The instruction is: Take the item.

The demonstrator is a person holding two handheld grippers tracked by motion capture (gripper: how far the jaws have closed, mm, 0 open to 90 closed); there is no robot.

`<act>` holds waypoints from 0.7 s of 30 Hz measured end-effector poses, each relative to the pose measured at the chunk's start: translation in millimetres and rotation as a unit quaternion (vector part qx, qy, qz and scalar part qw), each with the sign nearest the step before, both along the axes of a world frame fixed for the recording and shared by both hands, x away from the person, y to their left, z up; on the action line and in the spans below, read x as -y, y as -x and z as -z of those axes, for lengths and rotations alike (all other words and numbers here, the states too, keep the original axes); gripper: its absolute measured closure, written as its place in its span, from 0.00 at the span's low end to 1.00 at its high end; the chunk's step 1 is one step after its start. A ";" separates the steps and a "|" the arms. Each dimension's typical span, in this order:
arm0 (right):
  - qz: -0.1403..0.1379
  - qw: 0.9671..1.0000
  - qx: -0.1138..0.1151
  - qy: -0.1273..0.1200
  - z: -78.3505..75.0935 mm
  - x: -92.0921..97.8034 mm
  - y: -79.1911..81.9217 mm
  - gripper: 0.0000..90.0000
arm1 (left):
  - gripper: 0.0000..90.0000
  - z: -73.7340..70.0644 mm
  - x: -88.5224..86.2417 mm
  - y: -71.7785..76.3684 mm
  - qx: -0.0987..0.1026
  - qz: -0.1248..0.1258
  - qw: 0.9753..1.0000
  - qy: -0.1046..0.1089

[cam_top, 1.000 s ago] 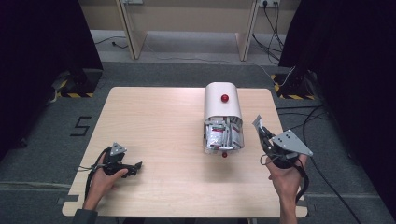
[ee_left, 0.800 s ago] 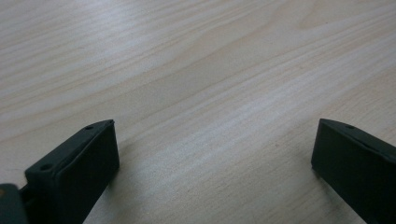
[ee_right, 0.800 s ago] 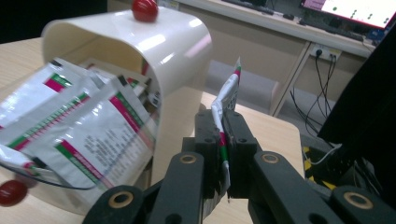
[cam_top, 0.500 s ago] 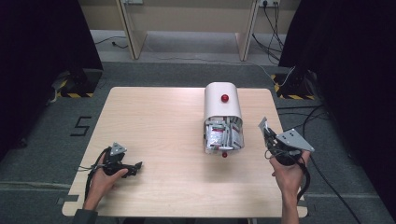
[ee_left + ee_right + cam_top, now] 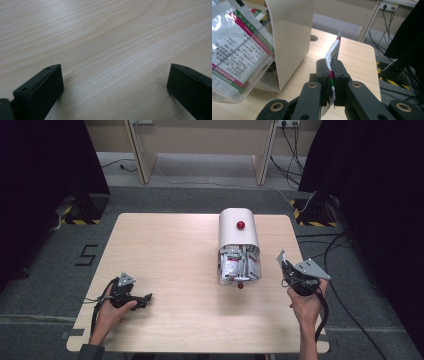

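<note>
Sachet [image 5: 333, 51] is pinched edge-on between the right gripper [image 5: 331, 72] jaws, which are pressed together on it. It's silvery with a green and red stripe, and it sticks up past the jaw tips with a kink in it. In the high view it's just a pale sliver [image 5: 281, 257] above that gripper [image 5: 286, 270], off to the right of the dispenser and not touching it.

Dispenser [image 5: 238, 240] is one white box with a rounded top, standing right of the table's middle, with two red knobs: one on top [image 5: 240, 225] and one at the front base [image 5: 240, 285]. Its clear front bin [image 5: 239, 266] is stuffed with more sachets, too jumbled to count from above. The right gripper view gets close: the bin [image 5: 239, 62] shows a big packet with the same green and red stripes and lines of small black print, but it's too blurry to read. No brand I can make out.

The only readable writing is a black "5" [image 5: 86, 255] on the floor left of the table [image 5: 165, 245].

Left gripper [image 5: 145, 298] lies on the table near the front left corner, with a hand [image 5: 111, 312] around it. From above you can't really see its jaws, but the left gripper view shows them spread wide [image 5: 112, 82] over bare wood grain, nothing between them.

Right hand [image 5: 305, 302] holds its gripper over the table's right edge. So that's two grippers, two hands, one dispenser, and one sachet out.
</note>
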State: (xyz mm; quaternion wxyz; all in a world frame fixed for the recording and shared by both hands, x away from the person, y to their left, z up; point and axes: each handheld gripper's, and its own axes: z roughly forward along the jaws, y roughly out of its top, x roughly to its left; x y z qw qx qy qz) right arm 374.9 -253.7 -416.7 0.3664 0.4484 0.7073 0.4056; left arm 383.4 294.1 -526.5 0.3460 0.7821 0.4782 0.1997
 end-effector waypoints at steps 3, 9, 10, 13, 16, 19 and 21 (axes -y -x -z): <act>0.000 1.000 -0.007 0.000 4.1 -0.7 -1.1 0.96 | 0.00 0.0 0.0 0.0 0.000 0.000 1.000 0.000; -0.002 1.000 -0.023 0.004 16.1 -1.9 -6.8 0.96 | 0.00 0.0 0.0 -0.1 0.000 0.000 1.000 0.000; 0.004 1.000 -0.031 0.002 20.3 -0.2 -9.5 0.96 | 0.00 0.0 0.0 0.0 0.000 0.000 1.000 0.000; 0.006 0.999 -0.039 -0.002 26.7 2.8 -12.5 0.96 | 0.00 0.0 0.0 0.0 0.000 0.000 1.000 0.000; 0.011 0.999 -0.053 -0.003 36.6 5.9 -17.3 0.96 | 0.00 0.0 0.0 0.0 0.000 0.000 1.000 0.000; 0.012 0.998 -0.064 -0.002 45.0 6.7 -21.3 0.96 | 0.00 0.0 0.0 0.0 0.000 0.000 1.000 0.000; 0.010 0.998 -0.070 -0.001 49.9 6.0 -23.5 0.96 | 0.00 0.0 0.0 0.0 0.000 0.000 1.000 0.000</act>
